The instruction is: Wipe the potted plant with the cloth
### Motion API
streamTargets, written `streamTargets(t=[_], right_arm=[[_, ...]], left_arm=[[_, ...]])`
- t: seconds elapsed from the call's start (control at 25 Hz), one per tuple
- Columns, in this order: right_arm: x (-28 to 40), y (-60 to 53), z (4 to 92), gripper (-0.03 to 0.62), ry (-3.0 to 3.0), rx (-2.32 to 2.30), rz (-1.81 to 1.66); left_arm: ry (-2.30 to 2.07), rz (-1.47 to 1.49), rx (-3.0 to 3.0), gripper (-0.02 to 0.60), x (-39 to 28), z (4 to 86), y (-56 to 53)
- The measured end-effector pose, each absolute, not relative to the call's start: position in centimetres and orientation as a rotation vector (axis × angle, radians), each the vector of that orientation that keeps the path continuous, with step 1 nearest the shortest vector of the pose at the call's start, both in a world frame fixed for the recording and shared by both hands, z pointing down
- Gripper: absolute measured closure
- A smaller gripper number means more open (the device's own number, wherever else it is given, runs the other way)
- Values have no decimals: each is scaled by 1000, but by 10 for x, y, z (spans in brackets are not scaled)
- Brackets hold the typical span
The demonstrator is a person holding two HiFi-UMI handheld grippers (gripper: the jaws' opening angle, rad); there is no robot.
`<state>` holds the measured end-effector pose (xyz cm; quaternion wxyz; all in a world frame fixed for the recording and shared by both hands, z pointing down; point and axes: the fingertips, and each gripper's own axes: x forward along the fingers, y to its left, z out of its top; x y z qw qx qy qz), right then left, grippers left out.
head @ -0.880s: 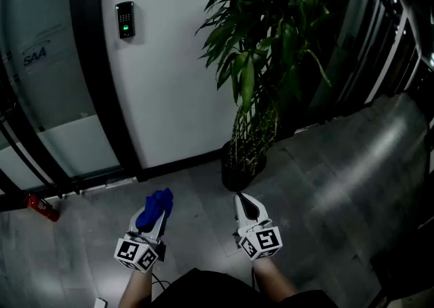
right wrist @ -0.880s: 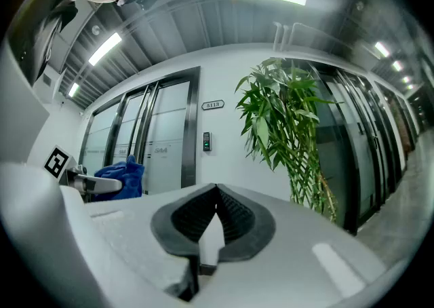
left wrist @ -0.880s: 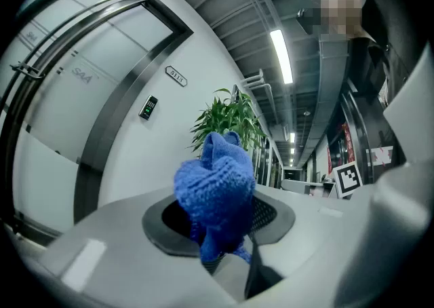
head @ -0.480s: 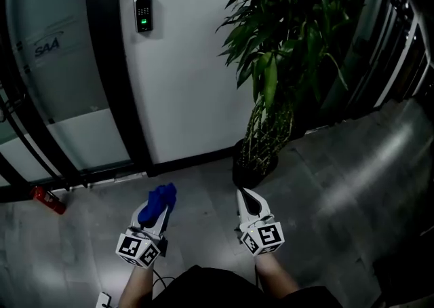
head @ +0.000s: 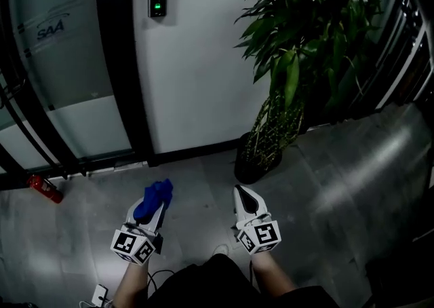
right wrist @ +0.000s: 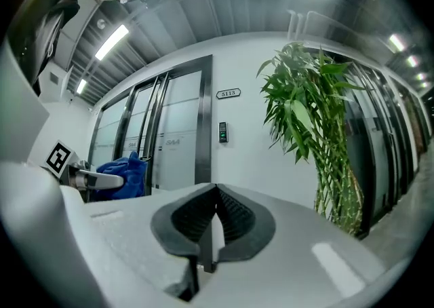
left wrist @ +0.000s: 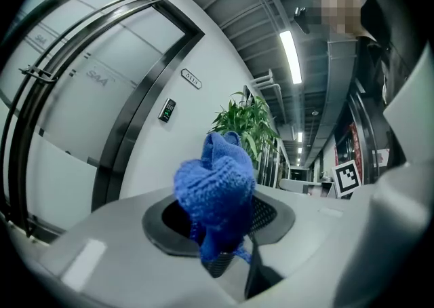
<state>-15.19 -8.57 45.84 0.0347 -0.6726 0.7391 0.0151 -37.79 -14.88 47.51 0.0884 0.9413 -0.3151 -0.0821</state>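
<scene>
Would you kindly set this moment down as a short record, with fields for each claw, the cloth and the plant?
left claw: shut on the blue cloth, held low over the floor
right claw: shut, nothing between its jaws
cloth: bunched, sticking out past the left claw's tips
potted plant: upright in a dark pot by the white wall, ahead of the right claw
contact: neither claw nor the cloth touches the plant
wiping: not yet begun
</scene>
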Motion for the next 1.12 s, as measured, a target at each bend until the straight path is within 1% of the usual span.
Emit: streamTargets(t=[0.16,0.28,0.52,0.76,0.96,1.12], right_arm=[[-133,-120,457,591,2272,-2063,59],[-113,-158,453,591,2274,-2030,81],[-50,-229,429,591,2210,-2044,134],[9,-266,416,591,2138,-2084,181],[39,-287,420,591,2086,-2179,207],[51,-309,426,591,2031,-2263,215]], left_arm=[[-954,-250,2799,430,-365,477,-178],[-966,-260,2817,430,-343,473,-207],[-890,-284,2891,430,-265,439,-262],[-720,-311,2986,430,-176,419,-312],[-533,-313,3044,430,-117,414,-346],[-390,-308,3049,430,-87,417,-378]])
